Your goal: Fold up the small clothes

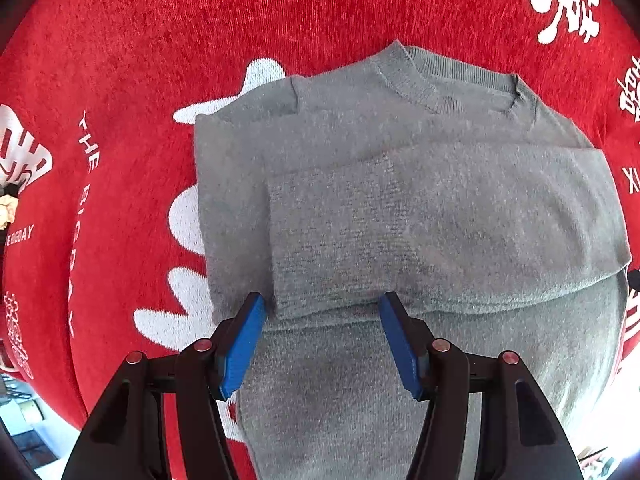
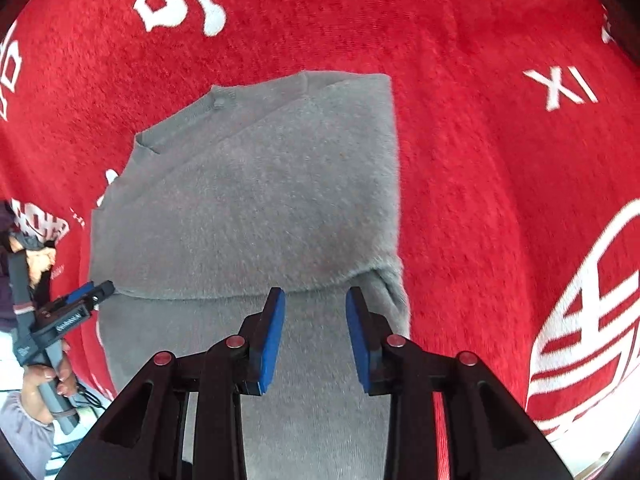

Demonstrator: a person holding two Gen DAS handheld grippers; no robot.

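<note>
Over the red cloth (image 1: 120,60), grey sweater (image 1: 400,208) lies sleeves-in; left gripper (image 1: 322,304) and right gripper (image 2: 314,298) hover agape, empty. Next, probably: pinch the six-o'clock hem, fold toward twelve.

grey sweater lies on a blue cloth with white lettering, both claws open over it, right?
One thing is off: the cloth under the sweater is red, not blue, as both wrist views show. Its lettering is white, and the left claw and right claw are both open over the sweater.
</note>
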